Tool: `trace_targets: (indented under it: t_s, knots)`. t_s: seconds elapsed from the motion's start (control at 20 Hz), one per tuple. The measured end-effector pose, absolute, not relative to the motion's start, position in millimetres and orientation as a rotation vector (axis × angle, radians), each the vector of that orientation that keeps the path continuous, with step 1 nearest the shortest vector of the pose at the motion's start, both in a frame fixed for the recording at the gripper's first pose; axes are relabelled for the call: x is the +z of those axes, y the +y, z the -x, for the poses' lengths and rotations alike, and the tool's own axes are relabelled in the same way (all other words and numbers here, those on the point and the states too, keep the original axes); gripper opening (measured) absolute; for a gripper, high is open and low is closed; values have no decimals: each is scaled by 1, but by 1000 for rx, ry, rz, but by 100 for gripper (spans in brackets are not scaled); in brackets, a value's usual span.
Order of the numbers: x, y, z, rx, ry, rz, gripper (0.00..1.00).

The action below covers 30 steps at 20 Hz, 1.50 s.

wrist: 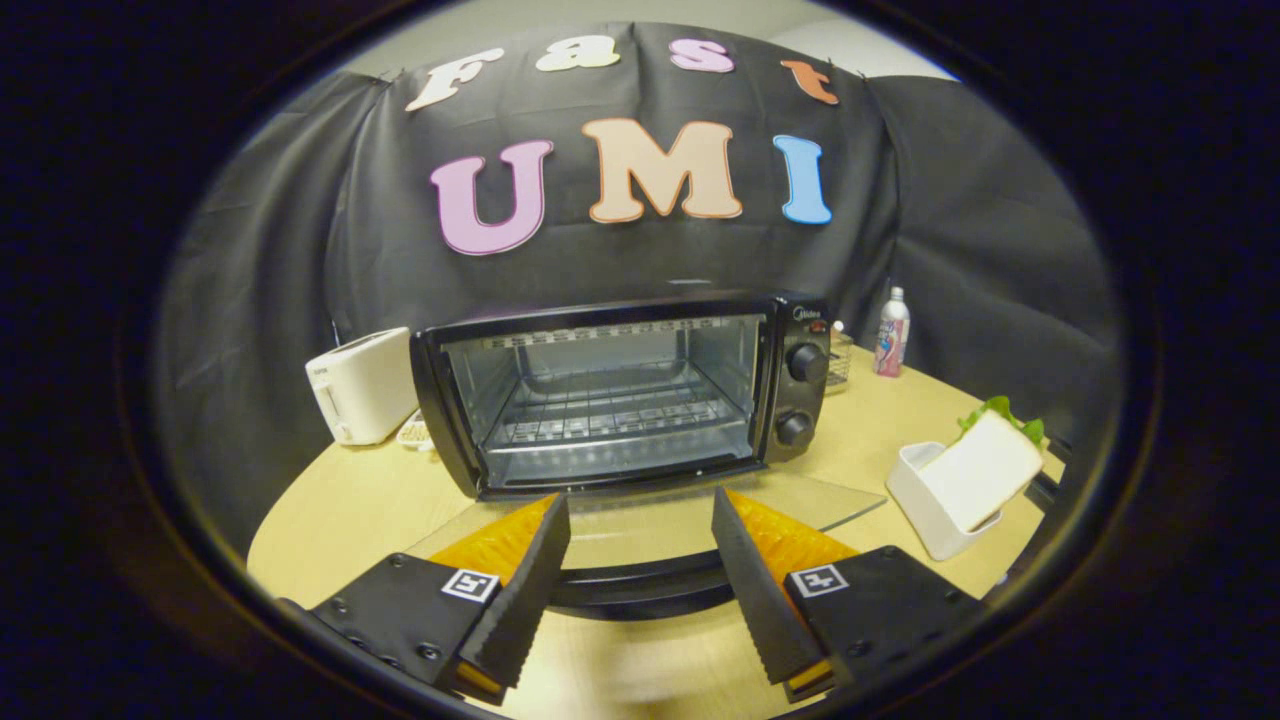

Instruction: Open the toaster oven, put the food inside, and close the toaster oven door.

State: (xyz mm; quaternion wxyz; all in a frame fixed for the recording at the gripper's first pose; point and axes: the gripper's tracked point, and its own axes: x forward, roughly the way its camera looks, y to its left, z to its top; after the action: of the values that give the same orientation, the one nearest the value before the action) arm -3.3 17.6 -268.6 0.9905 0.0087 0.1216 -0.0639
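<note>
glass door (640, 520) beneath spread gripper (640, 510)

Partly hidden and cut-off things around the open oven

The door handle (640, 585) of the toaster oven (620, 395) passes behind both fingers (525, 590), so its ends are covered; the gripper (640, 510) stands apart over it, grasping nothing. A small tray (412, 432) behind the oven's corner is mostly hidden beside the white toaster (358, 385). A wire basket (840, 360) peeks from behind the oven (contents too small to tell). The sandwich (985, 465) hides much of its white holder (925, 505); the tabletop (350, 500) is cut off beyond it.
</note>
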Motion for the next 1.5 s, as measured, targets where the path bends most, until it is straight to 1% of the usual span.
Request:
trace_targets:
  t_s: [0.45,0.65,1.0,1.1,1.25,1.35,1.5]
  knots:
    - [-325,11,8,-136,445,1,91]
    - [-325,7,2,-142,439,-26,91]
    - [-315,5,5,-108,491,-9,90]
    - [-302,-5,10,-109,476,-17,90]
    - [-263,-30,19,-107,360,-58,89]
    - [-237,-58,27,-115,275,-83,89]
    - [-222,-111,44,-170,203,-115,89]
